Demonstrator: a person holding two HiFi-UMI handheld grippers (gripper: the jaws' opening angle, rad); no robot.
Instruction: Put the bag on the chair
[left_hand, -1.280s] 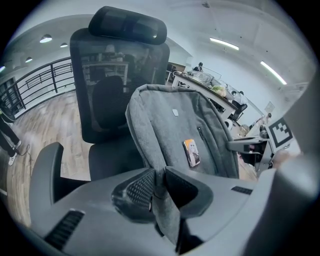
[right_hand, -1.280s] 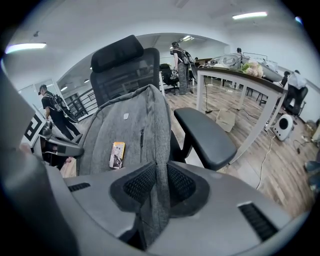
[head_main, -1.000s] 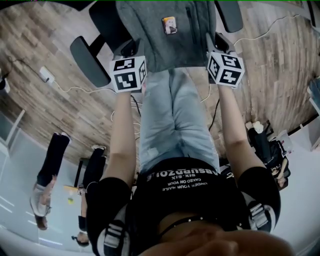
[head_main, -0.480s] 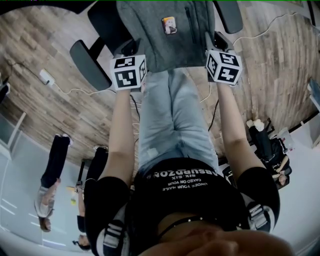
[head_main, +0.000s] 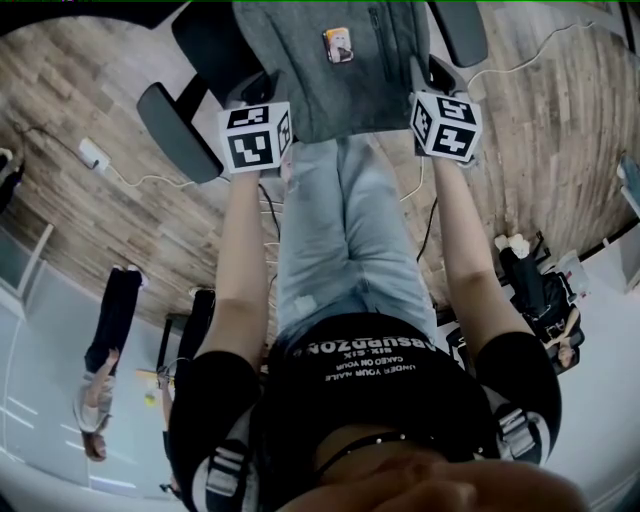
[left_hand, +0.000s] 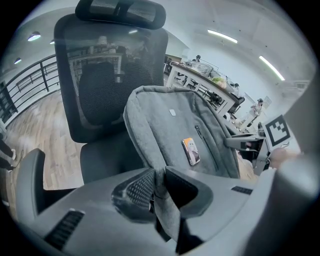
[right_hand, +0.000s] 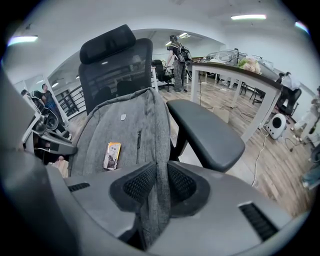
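Fabric from the grey backpack (left_hand: 170, 130) is clamped in both grippers. The jaws of the left gripper (left_hand: 159, 187) are drawn nearly together, with a fold of the bag's edge pressed between the ribbed pads. The right gripper (right_hand: 157, 185) is closed in the same way on a fold at the bag's opposite edge. The backpack is stretched between the two grippers and rises ahead of them, its front face turned toward them. A small orange patch (left_hand: 191, 151) and a zip (right_hand: 138, 145) are seen on that face. Directly beyond the bag, ahead of both grippers, a black mesh office chair (left_hand: 100, 90) is seen, its headrest (left_hand: 120, 11) above the bag's top edge. One padded armrest (right_hand: 205, 132) lies just to the right of the right gripper, and the other armrest (head_main: 178, 130) lies to the left of the left gripper. From the head view the bag is held over the chair between the two armrests. Whether its base rests on the seat cannot be told. Wooden floor (head_main: 130, 220) is seen below both grippers.
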